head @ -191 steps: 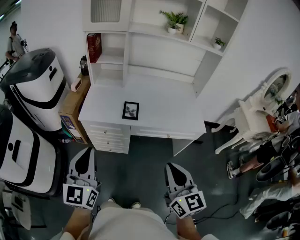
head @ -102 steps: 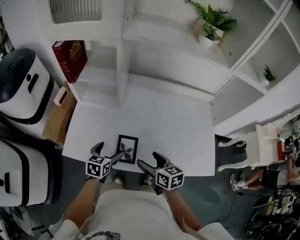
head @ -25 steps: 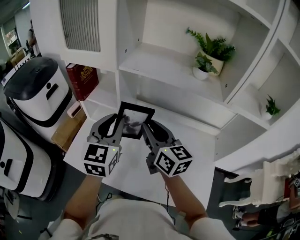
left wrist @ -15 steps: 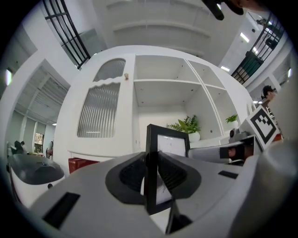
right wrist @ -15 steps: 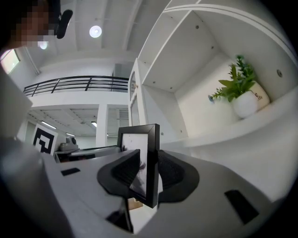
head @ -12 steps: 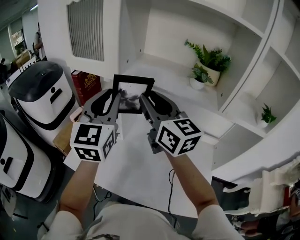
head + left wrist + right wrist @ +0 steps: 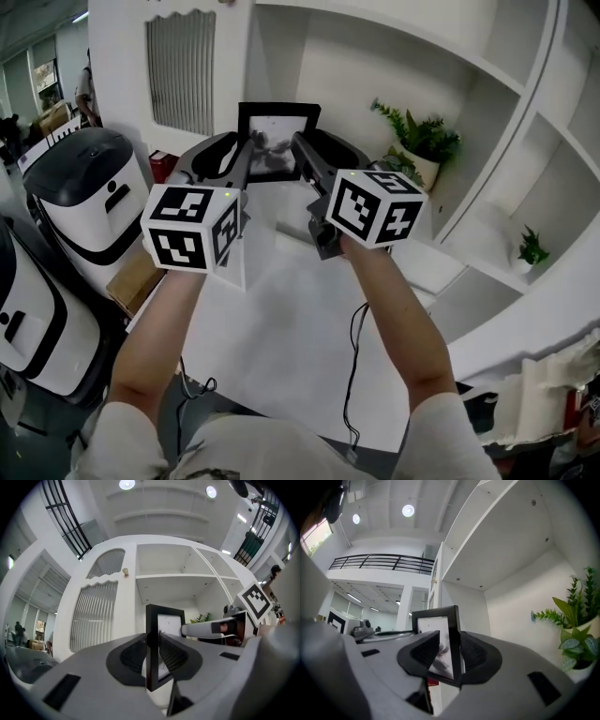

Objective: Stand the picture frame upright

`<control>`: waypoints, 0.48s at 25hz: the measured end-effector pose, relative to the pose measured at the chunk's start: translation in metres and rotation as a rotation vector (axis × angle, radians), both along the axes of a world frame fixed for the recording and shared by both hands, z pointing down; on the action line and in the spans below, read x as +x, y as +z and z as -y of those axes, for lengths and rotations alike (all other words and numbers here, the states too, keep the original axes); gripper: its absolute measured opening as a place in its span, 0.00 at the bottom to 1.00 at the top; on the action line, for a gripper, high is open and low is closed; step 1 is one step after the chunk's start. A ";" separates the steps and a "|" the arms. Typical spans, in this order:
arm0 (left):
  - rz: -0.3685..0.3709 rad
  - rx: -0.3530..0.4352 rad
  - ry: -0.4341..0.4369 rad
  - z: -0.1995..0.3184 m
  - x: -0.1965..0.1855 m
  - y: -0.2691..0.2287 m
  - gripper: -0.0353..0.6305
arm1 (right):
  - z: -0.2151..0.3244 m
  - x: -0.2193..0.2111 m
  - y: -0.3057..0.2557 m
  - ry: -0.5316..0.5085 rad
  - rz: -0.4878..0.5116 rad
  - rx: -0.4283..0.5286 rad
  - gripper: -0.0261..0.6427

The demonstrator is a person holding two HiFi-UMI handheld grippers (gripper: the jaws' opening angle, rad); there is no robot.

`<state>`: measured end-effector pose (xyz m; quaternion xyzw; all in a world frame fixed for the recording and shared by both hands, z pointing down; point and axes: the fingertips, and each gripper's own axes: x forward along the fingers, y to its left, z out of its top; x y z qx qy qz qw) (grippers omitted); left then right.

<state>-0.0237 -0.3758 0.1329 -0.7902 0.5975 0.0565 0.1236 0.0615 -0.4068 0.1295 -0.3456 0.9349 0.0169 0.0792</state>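
The black picture frame (image 7: 277,141), holding a grey print behind glass, is upright in the air in front of the white shelf unit. My left gripper (image 7: 247,153) is shut on its left edge and my right gripper (image 7: 302,150) is shut on its right edge. In the left gripper view the picture frame (image 7: 151,620) shows edge-on between the pads of the left gripper (image 7: 151,654). In the right gripper view the picture frame (image 7: 438,630) sits between the pads of the right gripper (image 7: 450,657), tilted a little.
The white desk top (image 7: 281,328) lies below my arms. Shelf compartments hold a potted plant (image 7: 424,142) and a small plant (image 7: 532,249). Two white and black machines (image 7: 86,206) stand at the left, with a red book (image 7: 161,165) behind them. A person (image 7: 86,90) stands far left.
Both grippers have risen together with the frame, from just above the desk to the level of the shelves. The frame now stands more upright between them.
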 end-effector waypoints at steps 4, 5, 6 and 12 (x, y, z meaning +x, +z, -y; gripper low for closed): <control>-0.017 -0.008 -0.004 0.016 -0.001 -0.011 0.18 | 0.023 -0.004 -0.013 -0.022 -0.017 -0.030 0.24; -0.018 -0.010 -0.008 0.020 -0.001 -0.012 0.18 | 0.030 -0.006 -0.014 -0.032 -0.020 -0.042 0.24; -0.016 -0.013 -0.013 0.024 -0.001 -0.011 0.18 | 0.036 -0.008 -0.015 -0.042 -0.023 -0.056 0.24; -0.039 -0.054 -0.028 0.044 0.000 0.001 0.18 | 0.068 -0.014 -0.007 -0.076 -0.037 -0.134 0.25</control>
